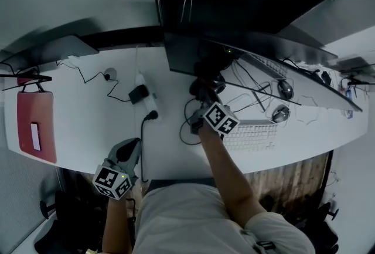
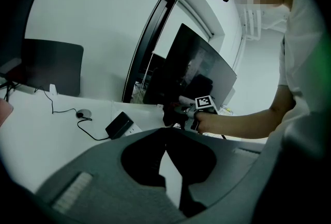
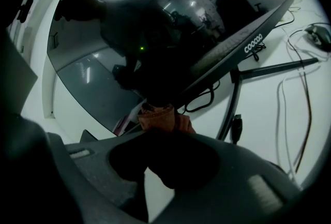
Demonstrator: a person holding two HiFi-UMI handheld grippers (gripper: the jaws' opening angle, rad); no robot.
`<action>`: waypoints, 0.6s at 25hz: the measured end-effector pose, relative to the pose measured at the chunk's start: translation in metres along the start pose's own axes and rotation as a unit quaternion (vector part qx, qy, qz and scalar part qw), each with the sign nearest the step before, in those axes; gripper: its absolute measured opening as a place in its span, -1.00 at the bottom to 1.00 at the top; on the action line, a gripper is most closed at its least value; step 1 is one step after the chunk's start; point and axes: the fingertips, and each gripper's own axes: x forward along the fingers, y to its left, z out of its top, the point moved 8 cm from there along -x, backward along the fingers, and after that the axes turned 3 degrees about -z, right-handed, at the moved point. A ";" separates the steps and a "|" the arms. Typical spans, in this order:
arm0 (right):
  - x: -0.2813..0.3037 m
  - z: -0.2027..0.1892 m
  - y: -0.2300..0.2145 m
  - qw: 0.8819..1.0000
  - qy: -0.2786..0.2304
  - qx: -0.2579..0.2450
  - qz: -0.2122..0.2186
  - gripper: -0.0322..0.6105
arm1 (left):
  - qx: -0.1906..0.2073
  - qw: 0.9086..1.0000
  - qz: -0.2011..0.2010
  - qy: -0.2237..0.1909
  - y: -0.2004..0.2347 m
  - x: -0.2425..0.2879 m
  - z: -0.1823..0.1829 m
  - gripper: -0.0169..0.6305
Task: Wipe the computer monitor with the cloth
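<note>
One long white desk (image 1: pixel 88 106) spanned the head view, strewn with cables. Upon it stood the computer monitor (image 1: pixel 234 12), a large, dark, curved screen, tilted over the far side of the desk. A smaller dark screen (image 1: pixel 53 50) stood well apart at the left end, with a flat red bag (image 1: pixel 36 127) lying near it on the desk. A pale keyboard (image 1: pixel 252 134) lay below the monitor's lower edge, to the right of the person's forearm.

The right gripper (image 1: pixel 205 94) was stretched forward to the monitor's lower left part. Its own view showed it clamped on the cloth (image 3: pixel 160 117), a bunched rust-orange piece that rose out of the jaws and touched the screen near the bottom edge. The left gripper (image 1: pixel 130 147) hung back at the near edge of the desk, well apart from the monitor. In its view the jaws stood narrow, tips together, with nothing between them.

A white power strip (image 1: pixel 149 103) lay between the two grippers with a black adapter (image 1: pixel 139 93) just beside it. Two mice (image 1: pixel 281 113) sat near the keyboard's far right corner.
</note>
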 end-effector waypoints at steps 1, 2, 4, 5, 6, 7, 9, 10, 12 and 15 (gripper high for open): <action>-0.003 0.003 -0.004 1.000 0.000 0.000 -0.001 -0.57 | 0.000 1.000 0.000 0.000 -0.004 0.002 0.000 -0.92; -0.005 0.005 -0.008 1.000 -0.001 0.000 -0.002 -0.57 | 0.001 1.000 -0.001 0.001 -0.009 0.004 -0.001 -0.92; -0.011 0.011 -0.017 1.000 -0.002 0.000 -0.004 -0.57 | 0.003 1.000 -0.002 0.003 -0.018 0.007 -0.001 -0.92; -0.014 0.014 -0.021 1.000 -0.003 -0.001 -0.006 -0.57 | 0.003 1.000 -0.002 0.003 -0.023 0.008 -0.001 -0.92; -0.016 0.017 -0.026 1.000 -0.004 -0.001 -0.007 -0.57 | 0.004 1.000 -0.002 0.003 -0.027 0.010 -0.002 -0.92; -0.019 0.019 -0.030 1.000 -0.004 -0.003 -0.008 -0.57 | 0.004 1.000 -0.002 0.003 -0.031 0.011 -0.002 -0.92; -0.024 0.025 -0.038 1.000 -0.005 -0.005 -0.010 -0.57 | 0.005 1.000 -0.003 0.003 -0.040 0.015 -0.002 -0.92; -0.026 0.028 -0.043 1.000 -0.005 -0.006 -0.011 -0.57 | 0.006 1.000 -0.004 0.003 -0.044 0.017 -0.002 -0.92; -0.032 0.034 -0.051 1.000 -0.006 -0.006 -0.013 -0.57 | 0.008 1.000 -0.005 0.003 -0.052 0.021 -0.001 -0.92; -0.039 0.042 -0.063 1.000 -0.007 -0.008 -0.015 -0.57 | 0.011 1.000 -0.008 0.001 -0.064 0.026 0.000 -0.92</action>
